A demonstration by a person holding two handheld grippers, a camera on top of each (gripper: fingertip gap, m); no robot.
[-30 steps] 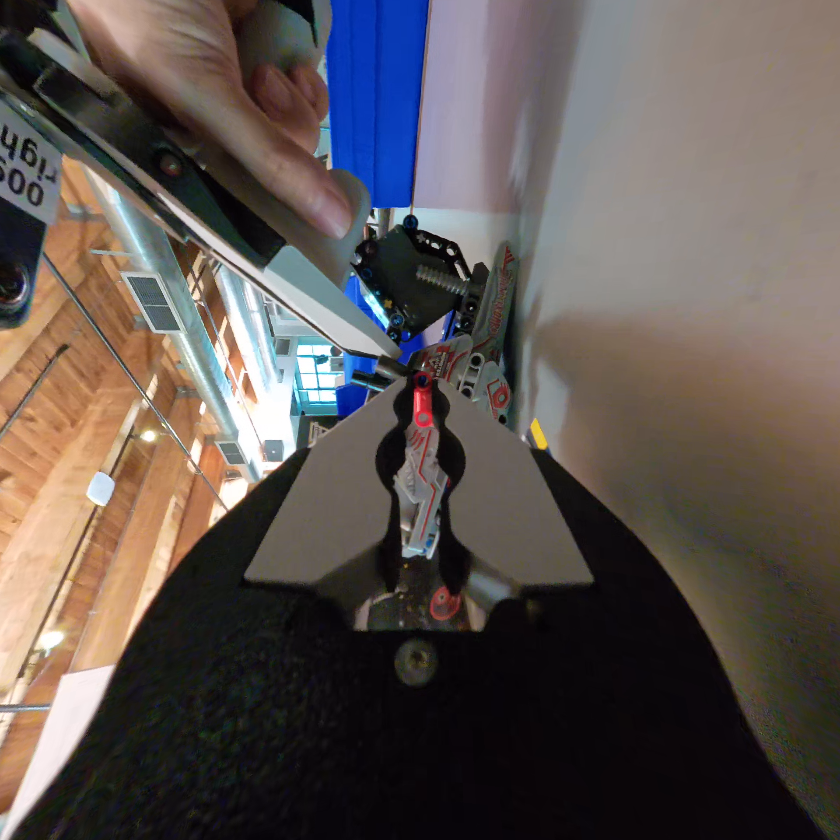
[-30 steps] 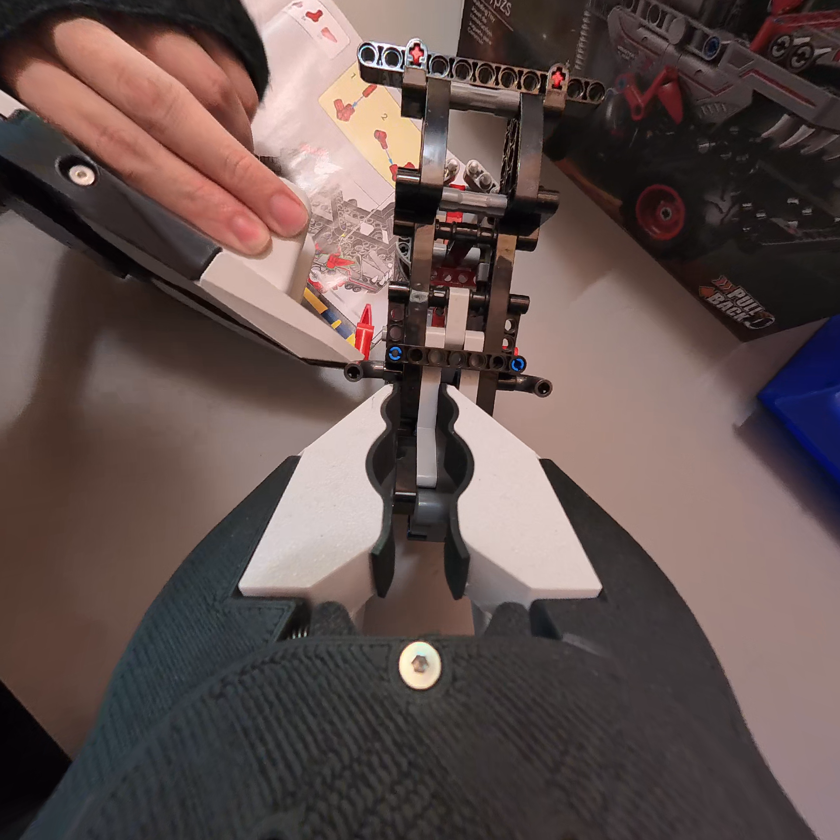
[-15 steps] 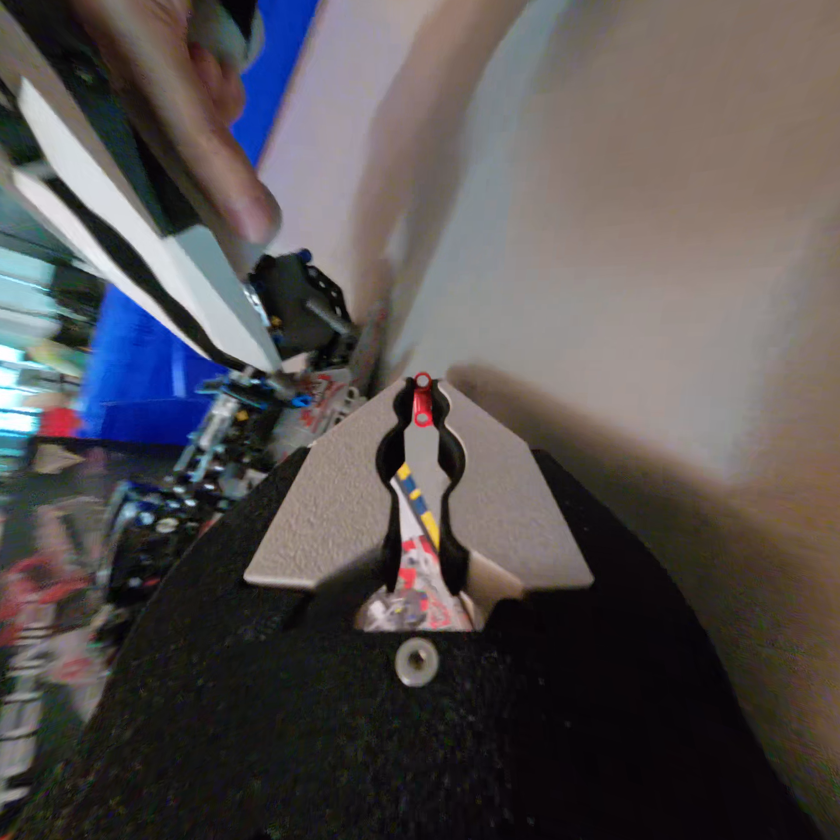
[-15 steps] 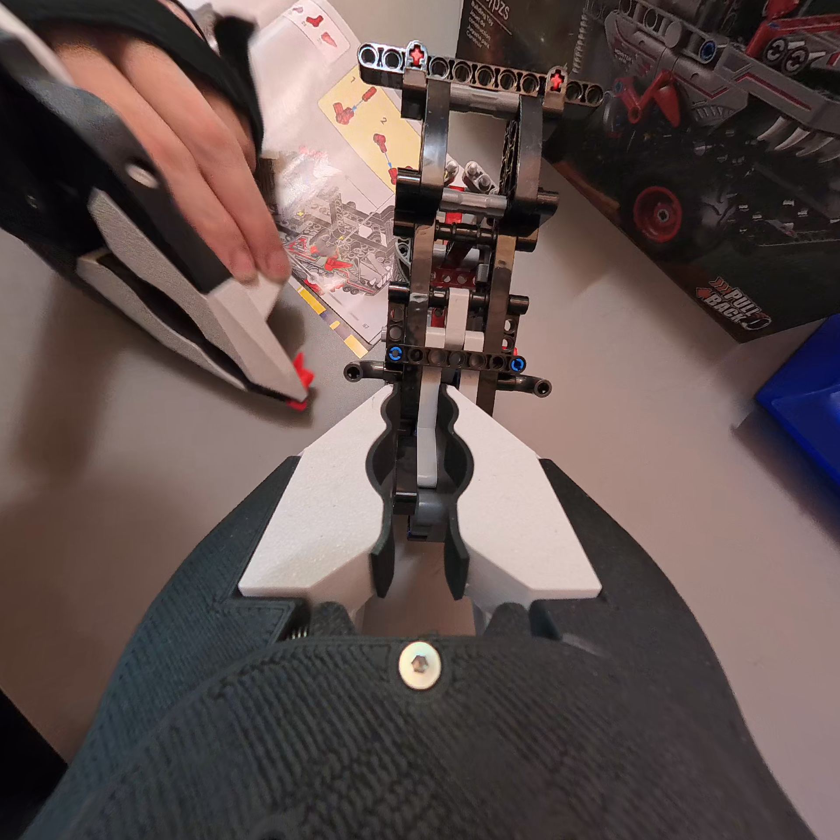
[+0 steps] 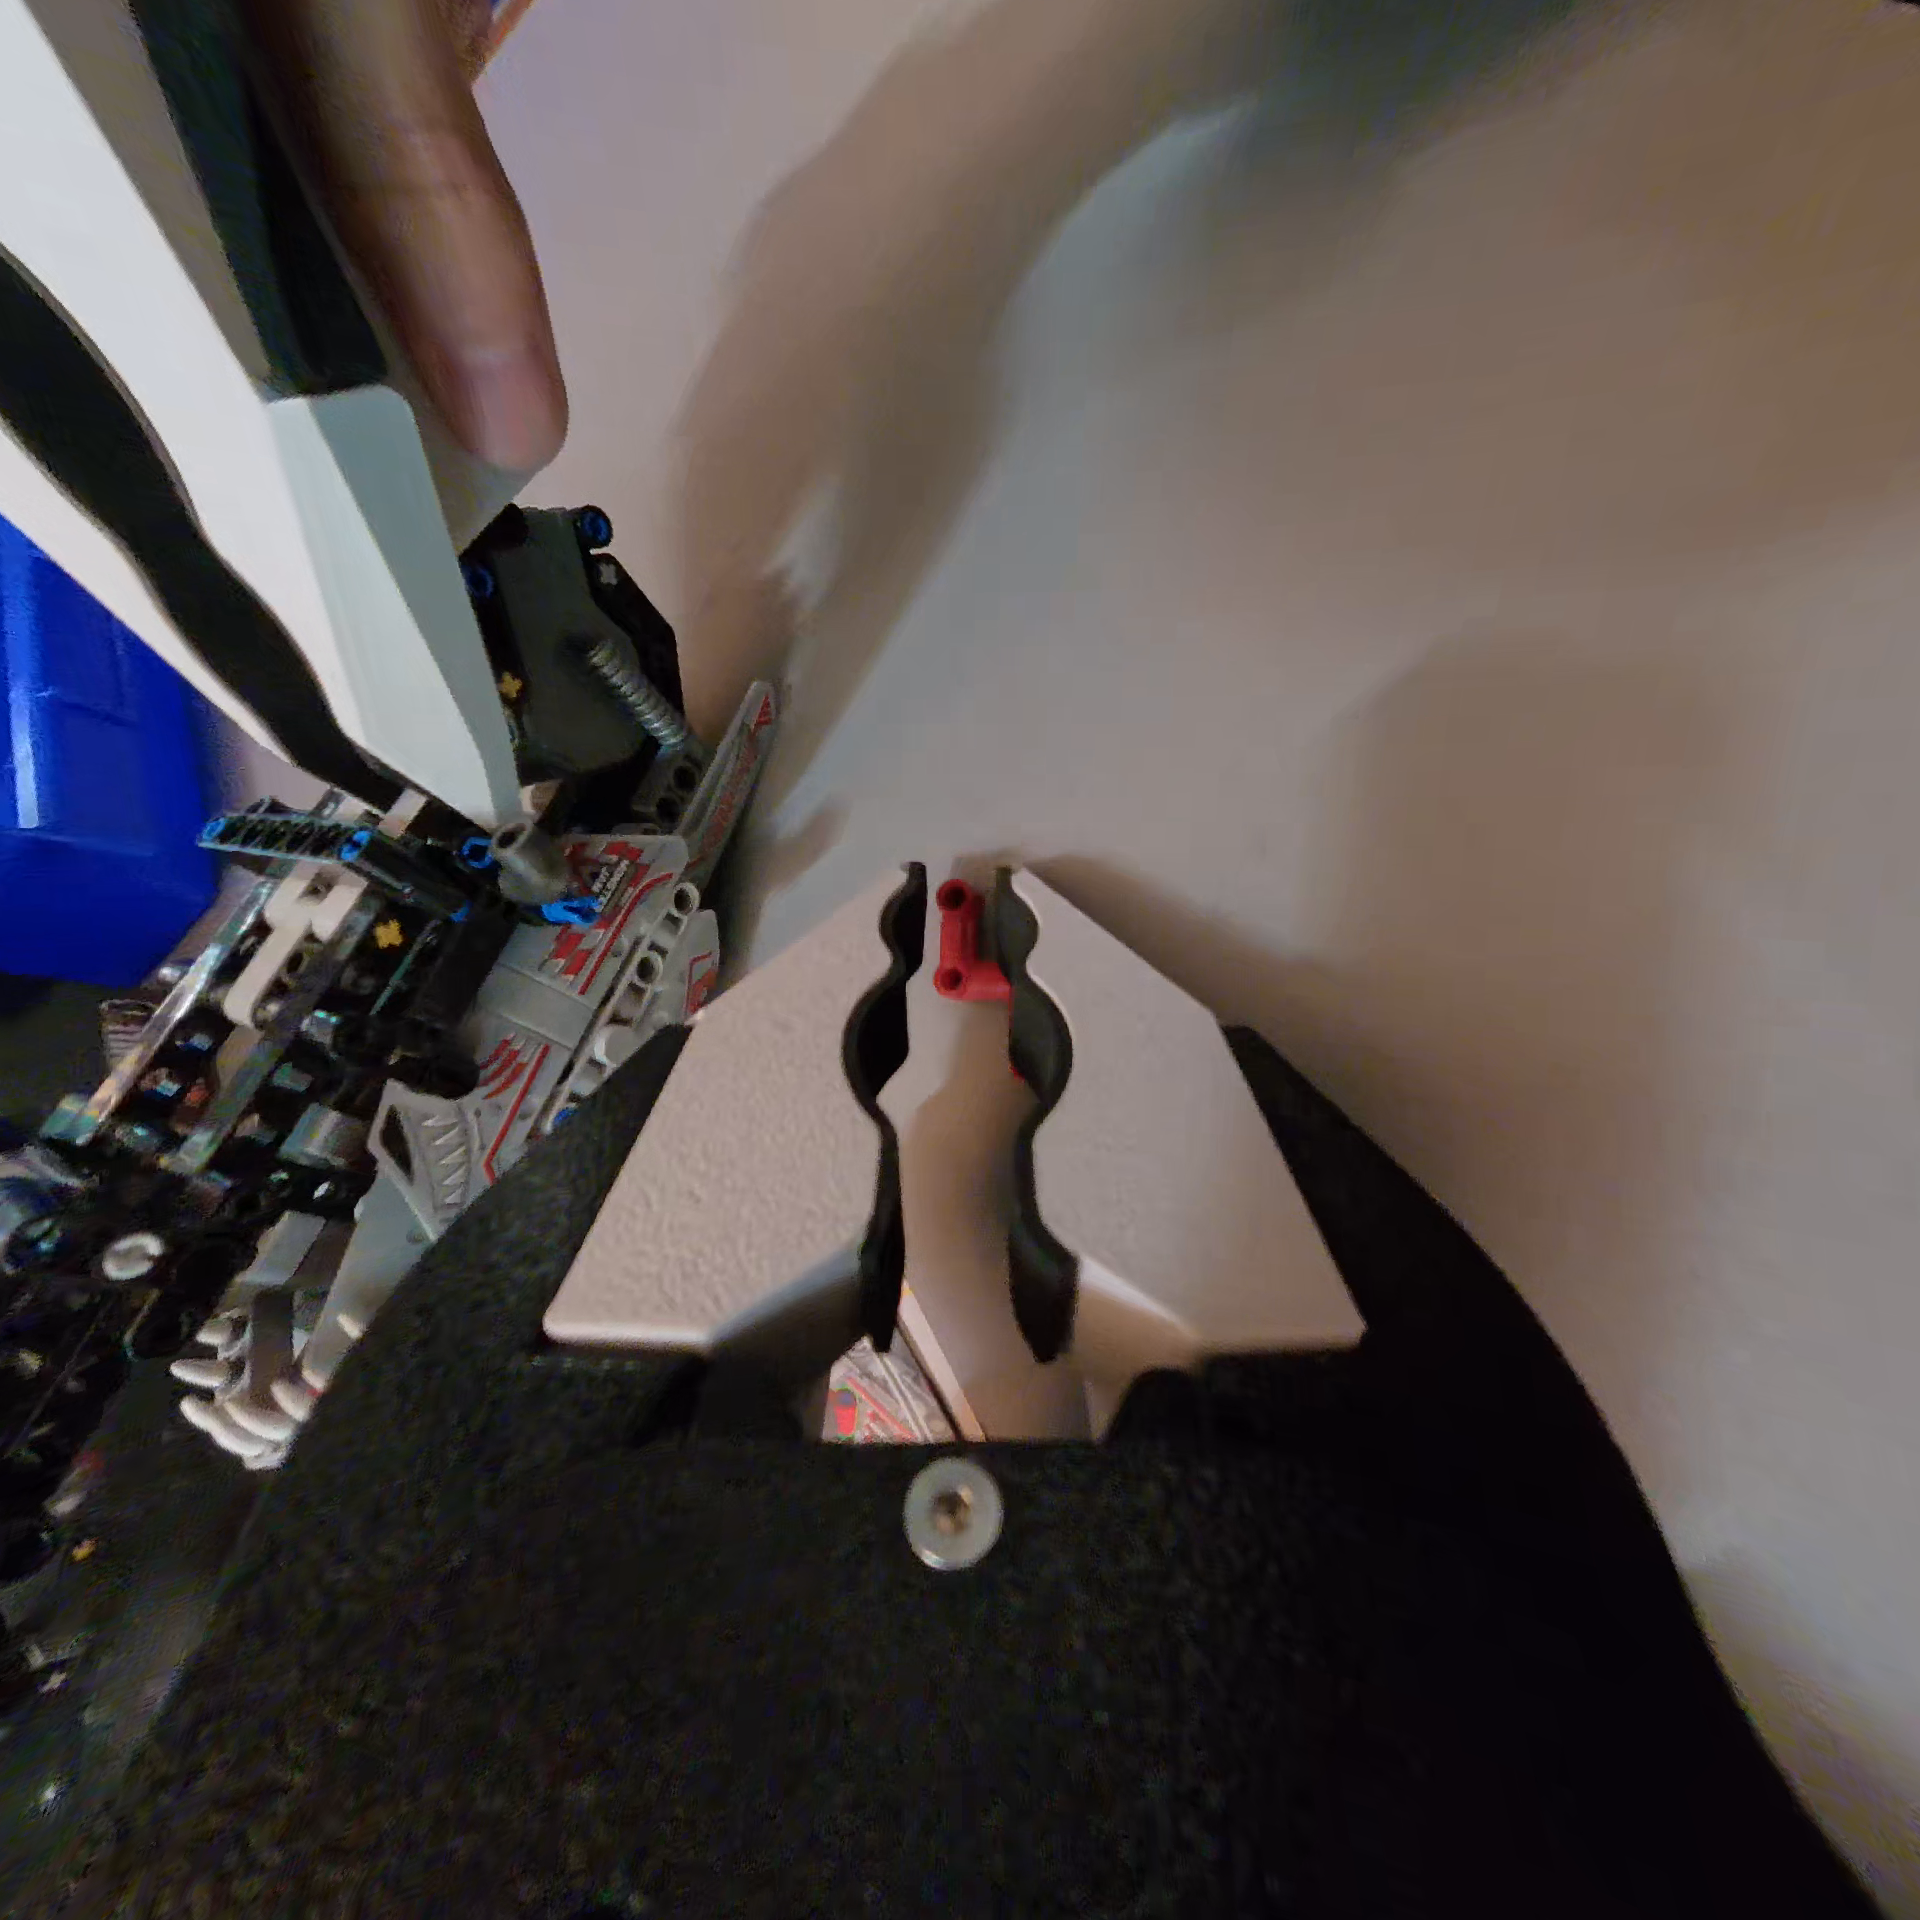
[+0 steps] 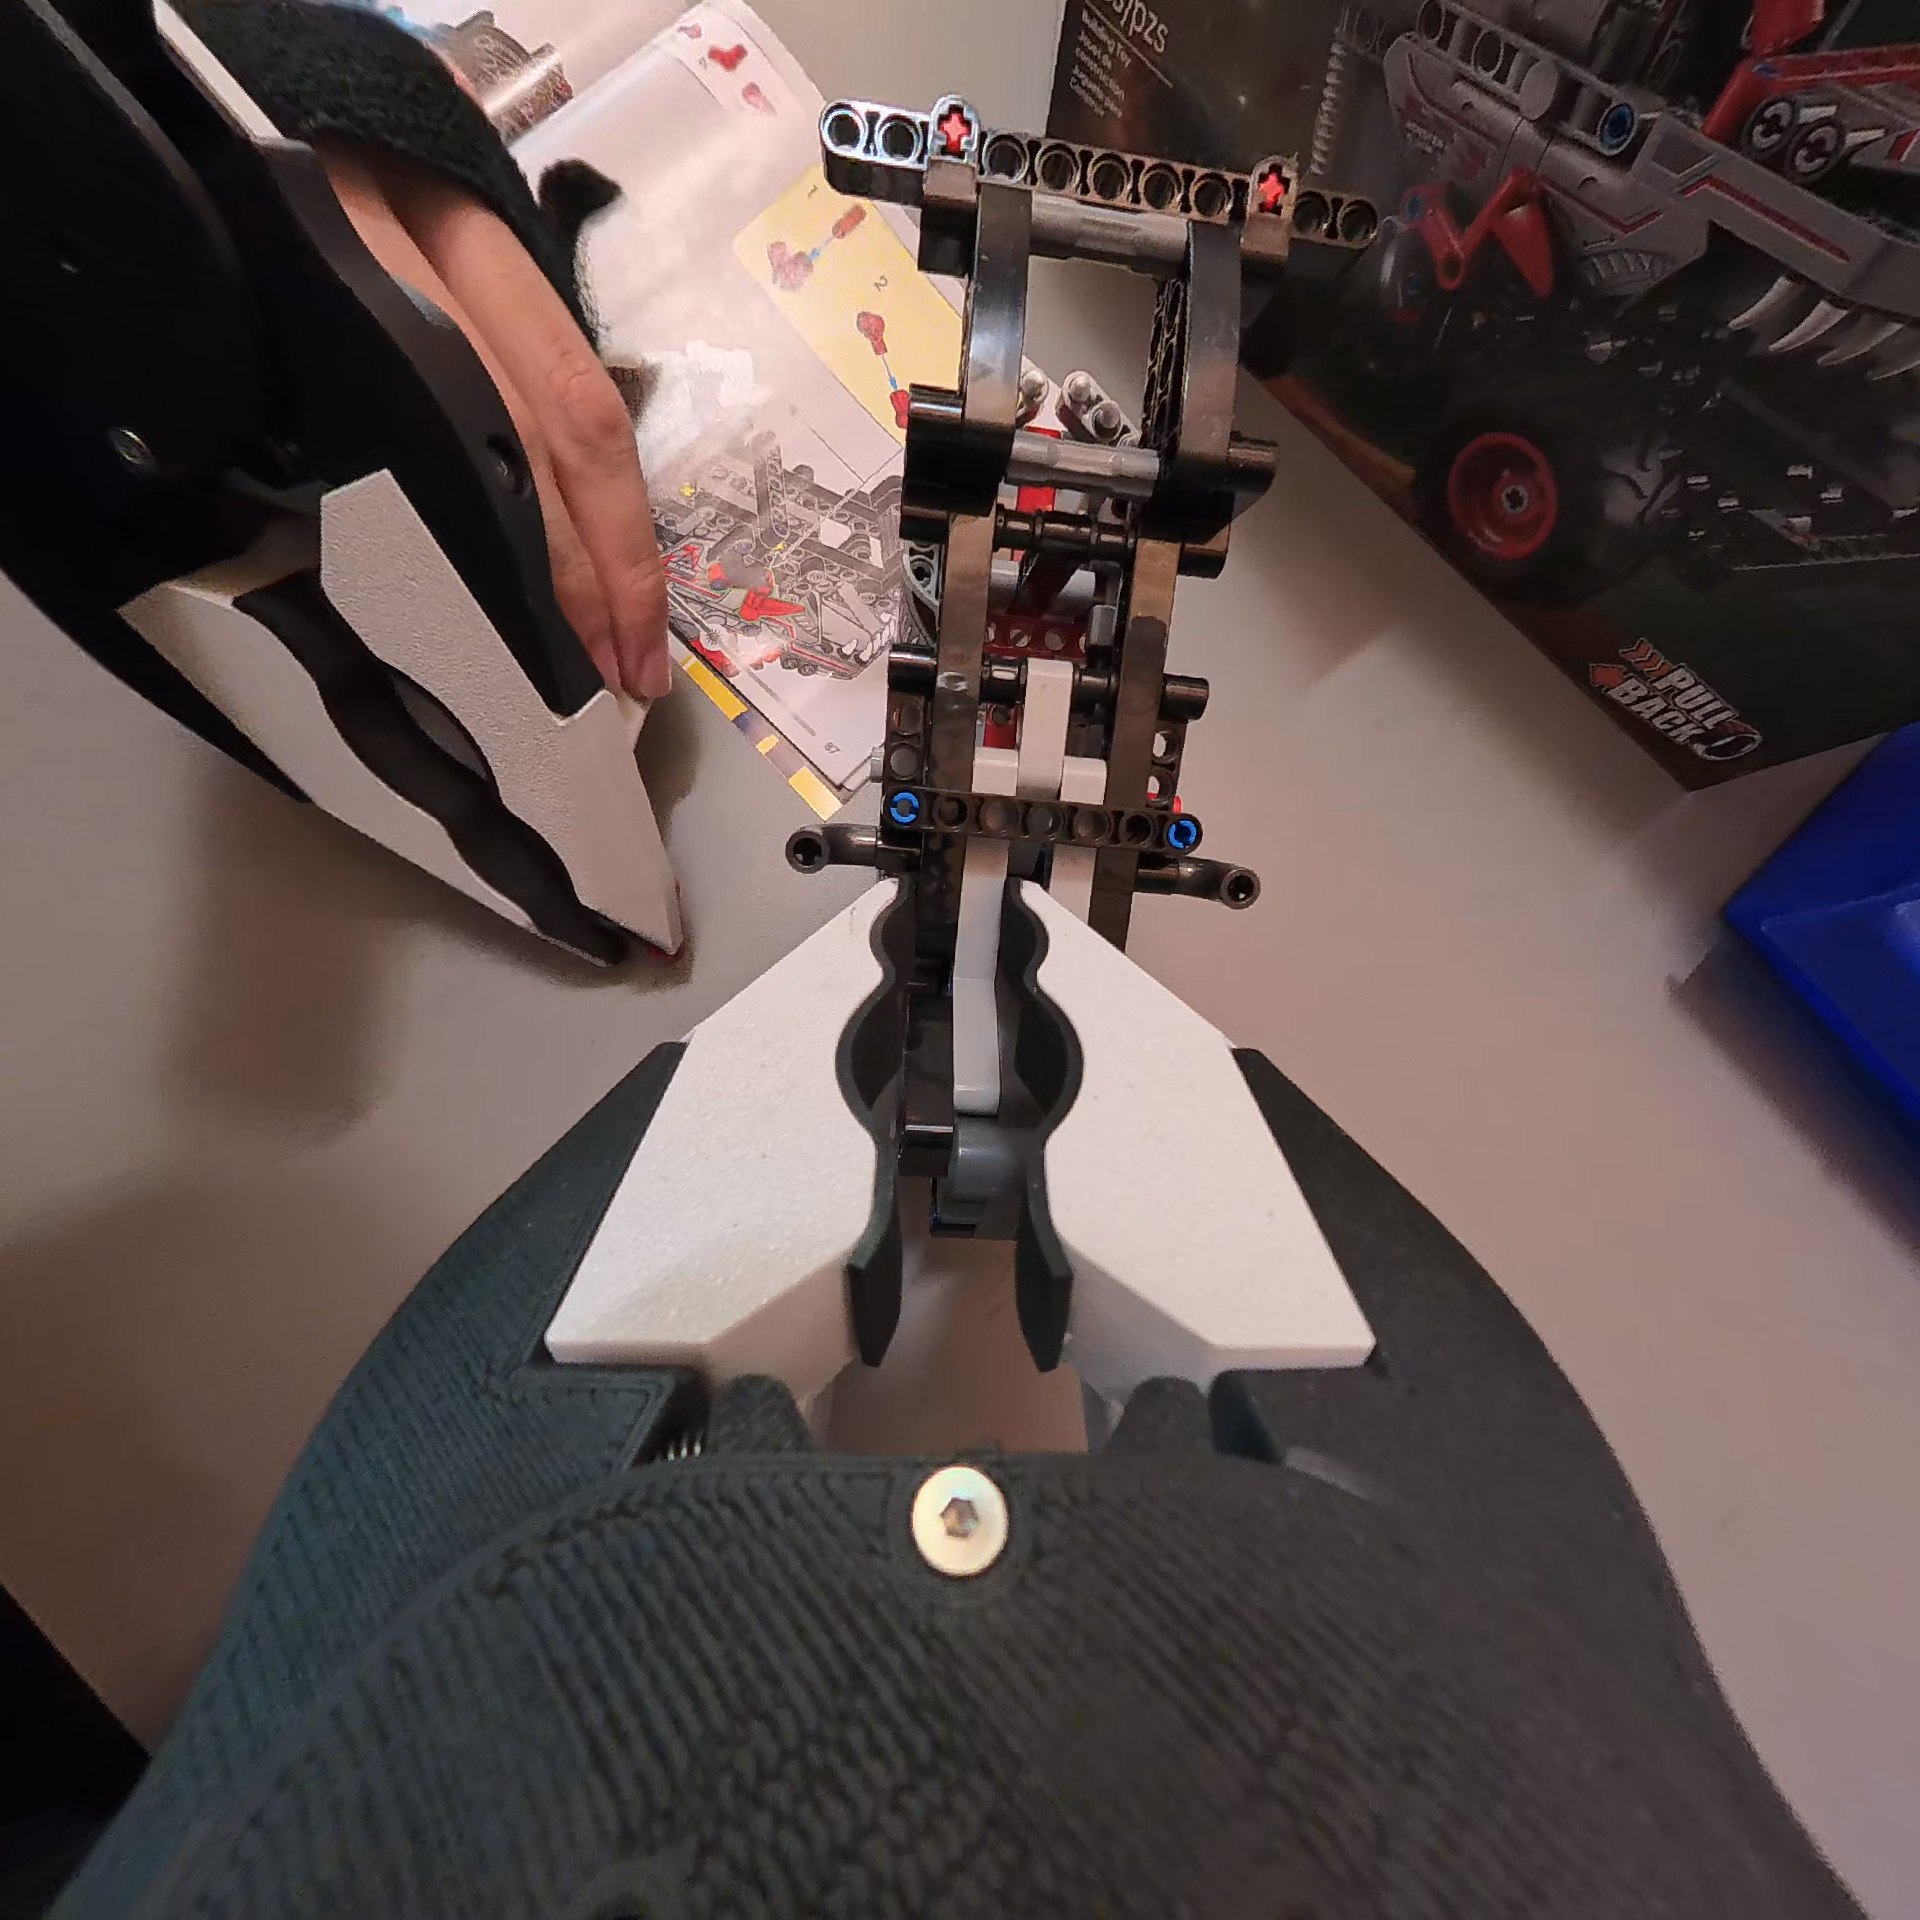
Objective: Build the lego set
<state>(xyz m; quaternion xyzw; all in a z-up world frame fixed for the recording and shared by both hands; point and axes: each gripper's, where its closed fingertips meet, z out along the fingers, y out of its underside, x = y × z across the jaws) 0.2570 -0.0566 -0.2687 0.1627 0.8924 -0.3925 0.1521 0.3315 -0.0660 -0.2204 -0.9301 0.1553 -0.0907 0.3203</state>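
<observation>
My right gripper (image 6: 961, 904) is shut on the lower end of a black and grey Lego frame (image 6: 1049, 499) and holds it upright over the pale table (image 6: 1403, 852). The frame also shows in the left wrist view (image 5: 582, 644), under the right gripper's fingers (image 5: 416, 644). My left gripper (image 5: 958, 883) points down with its tips at the table. Its jaws stand a little apart. A small red connector (image 5: 966, 940) sits between the tips, against the right pad. The left gripper also shows in the right wrist view (image 6: 634, 940), left of the frame, with a bit of red at its tip.
An open instruction booklet (image 6: 810, 343) lies behind the frame. The set's dark box (image 6: 1621, 436) stands at the back right. A blue bin (image 6: 1860, 935) is at the right edge and also shows in the left wrist view (image 5: 83, 790). A hand (image 6: 582, 499) holds the left gripper.
My left gripper moved away from the frame and down to the table with the red connector. Its jaws have parted a little. The right gripper and frame have stayed still.
</observation>
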